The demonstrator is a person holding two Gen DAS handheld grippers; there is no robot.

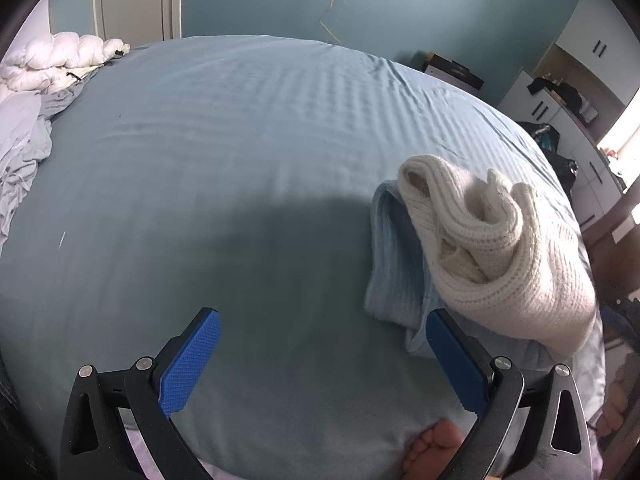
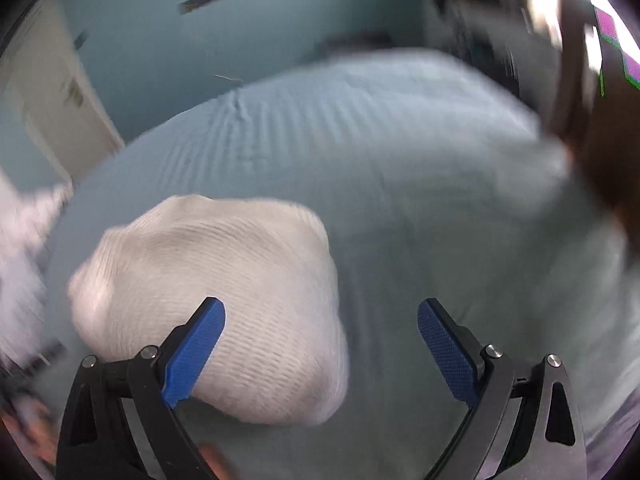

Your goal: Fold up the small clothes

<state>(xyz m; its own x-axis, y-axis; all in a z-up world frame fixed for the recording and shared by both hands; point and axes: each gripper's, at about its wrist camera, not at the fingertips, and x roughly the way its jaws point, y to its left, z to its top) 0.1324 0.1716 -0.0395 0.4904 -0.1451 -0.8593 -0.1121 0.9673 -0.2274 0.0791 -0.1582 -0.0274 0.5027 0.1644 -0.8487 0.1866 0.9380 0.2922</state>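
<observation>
Both my jaws are wide open and hold nothing, and the white knit top lies closer to my right jaws, just left of them.

Both wrist cams close over bed, shared white knit, R view blurred.

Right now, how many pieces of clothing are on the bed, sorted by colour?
Cream knit garment: 1
Light blue garment, under the cream one: 1
Total: 2, counting only the pile near the grippers on the bed; the bedding at the far corner is left out.
</observation>
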